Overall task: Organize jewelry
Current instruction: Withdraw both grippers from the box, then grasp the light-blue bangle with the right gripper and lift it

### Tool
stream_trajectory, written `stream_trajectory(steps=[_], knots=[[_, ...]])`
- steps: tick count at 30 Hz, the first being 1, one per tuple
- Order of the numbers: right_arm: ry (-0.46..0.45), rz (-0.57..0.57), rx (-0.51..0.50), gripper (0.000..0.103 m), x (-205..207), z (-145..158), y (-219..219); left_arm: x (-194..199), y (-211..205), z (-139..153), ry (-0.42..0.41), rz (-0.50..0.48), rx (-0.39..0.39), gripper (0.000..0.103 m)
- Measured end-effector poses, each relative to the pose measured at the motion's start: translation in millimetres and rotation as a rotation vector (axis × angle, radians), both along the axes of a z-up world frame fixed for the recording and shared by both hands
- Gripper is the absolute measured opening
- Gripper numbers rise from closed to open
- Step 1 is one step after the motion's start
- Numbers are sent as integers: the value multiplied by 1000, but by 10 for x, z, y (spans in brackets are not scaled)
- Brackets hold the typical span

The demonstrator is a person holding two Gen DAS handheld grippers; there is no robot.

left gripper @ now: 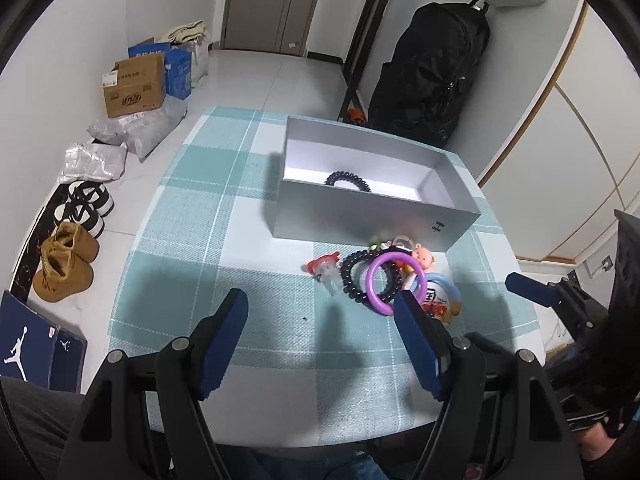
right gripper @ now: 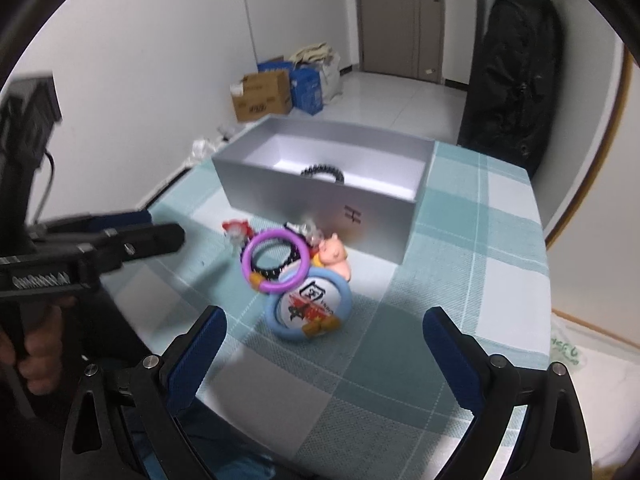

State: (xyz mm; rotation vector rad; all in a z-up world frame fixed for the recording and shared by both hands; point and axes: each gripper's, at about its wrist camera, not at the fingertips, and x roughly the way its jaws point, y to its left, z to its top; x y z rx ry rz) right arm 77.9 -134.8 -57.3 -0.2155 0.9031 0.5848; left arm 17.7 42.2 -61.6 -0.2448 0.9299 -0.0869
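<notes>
A grey open box (left gripper: 360, 216) (right gripper: 320, 196) stands on the teal checked tablecloth with one black beaded bracelet (left gripper: 347, 180) (right gripper: 323, 171) inside. In front of it lies a small heap: a purple ring (left gripper: 380, 280) (right gripper: 275, 260), a second black beaded bracelet (left gripper: 356, 276), a light blue ring (right gripper: 308, 308) around a printed badge, a pink pig charm (right gripper: 335, 258) and a red-topped clear charm (left gripper: 326, 270). My left gripper (left gripper: 322, 300) is open just short of the heap, nothing between its fingers. My right gripper (right gripper: 324, 320) is open too, hovering near the blue ring.
The table's near edge runs just under both grippers. Off the table to the left are shoes (left gripper: 66, 268), cardboard boxes (left gripper: 134, 88) and plastic bags on the floor. A black bag (left gripper: 432, 72) hangs behind the box. Each gripper shows at the edge of the other's view.
</notes>
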Motion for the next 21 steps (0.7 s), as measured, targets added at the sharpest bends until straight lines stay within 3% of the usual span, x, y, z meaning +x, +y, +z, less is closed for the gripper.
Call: stream_trajectory(steps=[7, 12, 19, 21], knots=[[-7, 44, -85, 94, 13, -169, 161, -1, 27, -33, 7, -5, 7, 71], [10, 62, -118, 78, 66, -275, 240, 3, 67, -58, 16, -8, 10, 71], [0, 78, -123, 70, 61, -323, 312, 15, 115, -67, 22, -2, -5, 71], [4, 91, -114, 62, 82, -318, 315, 23, 118, -71, 25, -1, -6, 71]])
